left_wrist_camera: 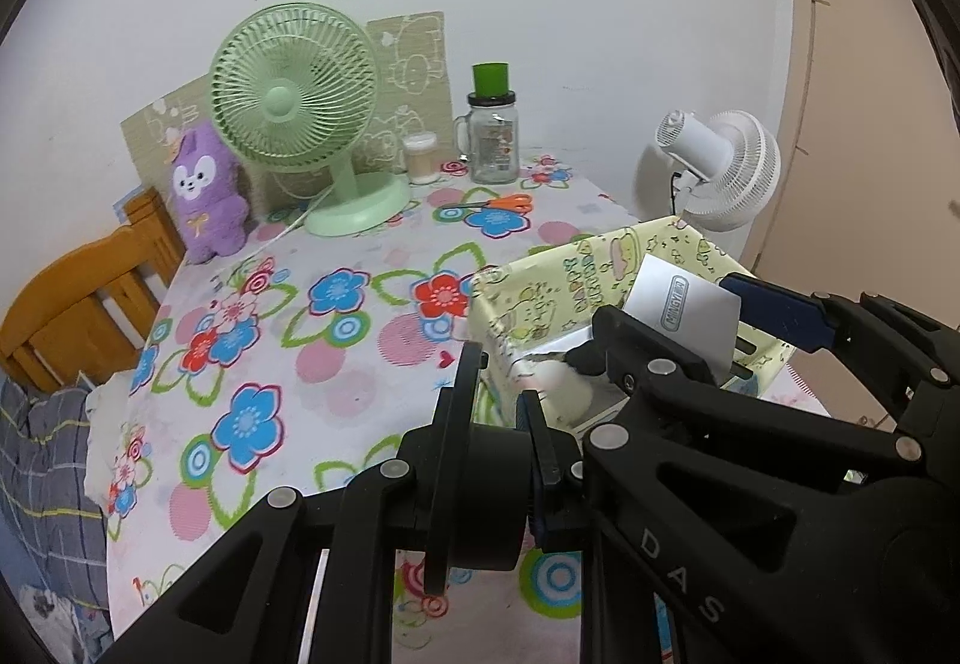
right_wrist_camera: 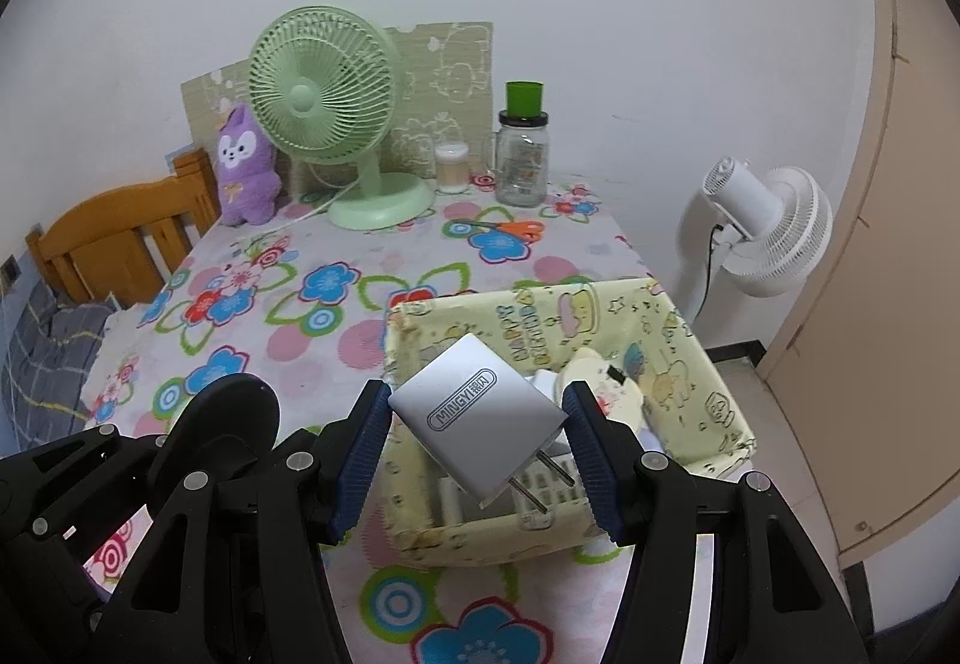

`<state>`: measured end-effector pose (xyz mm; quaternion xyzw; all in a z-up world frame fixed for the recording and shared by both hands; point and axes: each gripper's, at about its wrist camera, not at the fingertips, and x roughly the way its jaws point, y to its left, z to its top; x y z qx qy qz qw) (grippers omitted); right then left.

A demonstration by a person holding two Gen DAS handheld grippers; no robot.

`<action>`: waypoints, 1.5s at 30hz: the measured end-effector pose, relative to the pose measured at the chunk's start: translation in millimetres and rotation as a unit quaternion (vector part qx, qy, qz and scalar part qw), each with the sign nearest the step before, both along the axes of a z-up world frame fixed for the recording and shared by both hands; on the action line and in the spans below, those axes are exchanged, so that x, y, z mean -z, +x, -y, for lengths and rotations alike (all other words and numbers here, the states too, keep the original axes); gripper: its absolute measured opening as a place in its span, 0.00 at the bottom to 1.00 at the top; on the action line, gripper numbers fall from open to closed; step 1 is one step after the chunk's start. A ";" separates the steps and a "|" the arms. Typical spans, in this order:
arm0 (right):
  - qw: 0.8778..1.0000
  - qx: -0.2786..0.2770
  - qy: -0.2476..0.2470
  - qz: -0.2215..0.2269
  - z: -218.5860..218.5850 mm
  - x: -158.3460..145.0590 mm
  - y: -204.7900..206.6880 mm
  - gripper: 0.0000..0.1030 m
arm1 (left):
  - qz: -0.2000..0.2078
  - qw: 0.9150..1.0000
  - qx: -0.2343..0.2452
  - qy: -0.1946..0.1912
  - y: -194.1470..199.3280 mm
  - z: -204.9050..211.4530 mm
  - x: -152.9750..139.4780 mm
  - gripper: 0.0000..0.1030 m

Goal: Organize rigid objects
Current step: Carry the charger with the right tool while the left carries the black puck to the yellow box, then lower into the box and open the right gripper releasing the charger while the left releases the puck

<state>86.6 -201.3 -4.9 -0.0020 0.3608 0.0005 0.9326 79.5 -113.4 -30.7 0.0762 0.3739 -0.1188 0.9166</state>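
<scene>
I'm in a lived-in home room. The tabletop [right_wrist_camera: 288, 316] wears a flowered cloth; along its far edge stand a green desk fan [right_wrist_camera: 327, 115], a purple plush toy [right_wrist_camera: 243, 166] and a glass jar mug [right_wrist_camera: 522, 157]. A wooden bed frame [right_wrist_camera: 120, 238] with checked bedding [left_wrist_camera: 42, 460] sits off its left edge.
</scene>
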 end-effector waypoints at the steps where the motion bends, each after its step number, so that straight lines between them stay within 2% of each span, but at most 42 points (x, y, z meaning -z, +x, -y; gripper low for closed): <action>1: 1.000 0.003 0.001 -0.001 3.1 0.6 1.9 0.60 | -0.001 1.000 0.002 0.001 1.8 2.6 0.1 0.17; 10: 1.000 0.027 0.008 -0.003 32.8 3.8 15.7 0.60 | -0.003 1.000 0.023 0.009 19.5 31.2 2.2 0.17; 20: 0.998 0.053 0.005 -0.014 59.4 12.9 28.9 0.60 | -0.026 0.998 0.051 0.008 39.0 57.0 13.0 0.17; 41: 0.994 0.062 0.047 -0.082 87.2 60.1 65.1 0.61 | -0.075 0.995 0.061 0.034 71.6 81.0 50.9 0.17; 45: 0.993 0.066 0.036 -0.090 86.9 64.2 68.2 0.61 | -0.084 0.994 0.062 0.030 75.6 81.4 56.3 0.17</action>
